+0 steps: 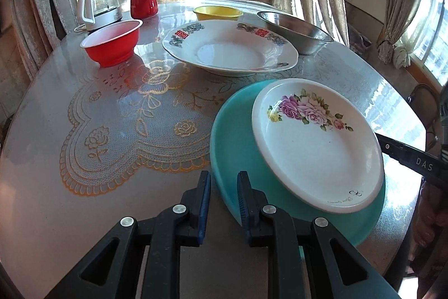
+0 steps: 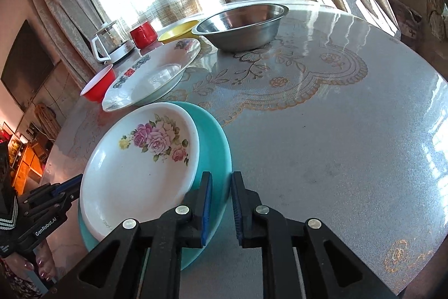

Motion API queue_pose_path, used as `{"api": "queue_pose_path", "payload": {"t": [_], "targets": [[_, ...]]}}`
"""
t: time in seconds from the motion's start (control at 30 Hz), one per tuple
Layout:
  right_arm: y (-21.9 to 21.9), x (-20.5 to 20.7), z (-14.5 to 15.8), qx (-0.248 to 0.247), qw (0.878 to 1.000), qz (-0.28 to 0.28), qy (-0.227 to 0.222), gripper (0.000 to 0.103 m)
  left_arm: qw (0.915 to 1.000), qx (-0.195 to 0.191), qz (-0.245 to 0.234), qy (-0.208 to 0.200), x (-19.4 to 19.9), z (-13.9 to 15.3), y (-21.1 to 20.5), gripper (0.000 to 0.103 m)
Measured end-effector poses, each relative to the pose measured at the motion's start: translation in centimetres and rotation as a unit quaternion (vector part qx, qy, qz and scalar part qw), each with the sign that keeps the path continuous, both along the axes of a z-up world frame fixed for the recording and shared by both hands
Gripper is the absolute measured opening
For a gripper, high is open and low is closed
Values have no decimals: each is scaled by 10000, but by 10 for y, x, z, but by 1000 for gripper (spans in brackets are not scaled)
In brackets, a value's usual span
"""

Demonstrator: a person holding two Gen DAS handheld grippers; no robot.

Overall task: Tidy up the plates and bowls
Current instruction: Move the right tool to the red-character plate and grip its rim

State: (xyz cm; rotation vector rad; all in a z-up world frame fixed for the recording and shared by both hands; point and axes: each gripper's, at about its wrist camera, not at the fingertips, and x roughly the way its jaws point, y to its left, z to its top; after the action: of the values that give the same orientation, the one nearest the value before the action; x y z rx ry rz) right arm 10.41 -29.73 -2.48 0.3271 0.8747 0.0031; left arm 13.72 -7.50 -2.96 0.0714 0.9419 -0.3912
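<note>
A white plate with pink roses (image 1: 313,147) lies tilted in a larger teal plate (image 1: 232,131) at the near right of the table, shifted toward the teal plate's right rim. Just beyond them sits a wide white soup plate (image 1: 229,46) with red characters and dark flowers on its rim, flat and upright. A red bowl (image 1: 112,42) with a white inside stands to the far left, a yellow bowl (image 1: 218,12) behind the soup plate, and a steel bowl (image 1: 296,31) to the far right, all upright and apart.
</note>
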Motion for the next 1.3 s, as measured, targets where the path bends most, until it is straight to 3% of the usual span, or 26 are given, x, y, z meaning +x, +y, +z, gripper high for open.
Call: {"api": "queue_pose_path", "payload": {"t": [0.1,0.13,0.27,0.43,0.53,0.8,1.1,1.3], "targets": [[-2,-4,3,-5,10000,-35,-63,24,9991,-201,355,114,2,4,18,55],[-5,-5,6,-7,9999,-106,-60,29,9984,-277,485,79,3,6,25,59],[-25,-17,13,208,9991,-373,-44,32,9952,-423,881,-77,7,21,46,65],[-34,-10,30,233,9981,-517,-260,33,9905,-190,1274,-474,20,38,50,88],[-29,5,44,166,9980,-438,-430,40,9902,4,1271,-579,35,45,43,93],[-20,74,64,525,9981,-175,-266,41,9907,3,1258,-514,81,55,21,93],[-4,142,55,626,9978,7,206,41,9872,281,1538,-320,131,42,7,94],[3,168,43,630,9969,146,458,41,9881,66,1522,-224,145,32,5,94]]}}
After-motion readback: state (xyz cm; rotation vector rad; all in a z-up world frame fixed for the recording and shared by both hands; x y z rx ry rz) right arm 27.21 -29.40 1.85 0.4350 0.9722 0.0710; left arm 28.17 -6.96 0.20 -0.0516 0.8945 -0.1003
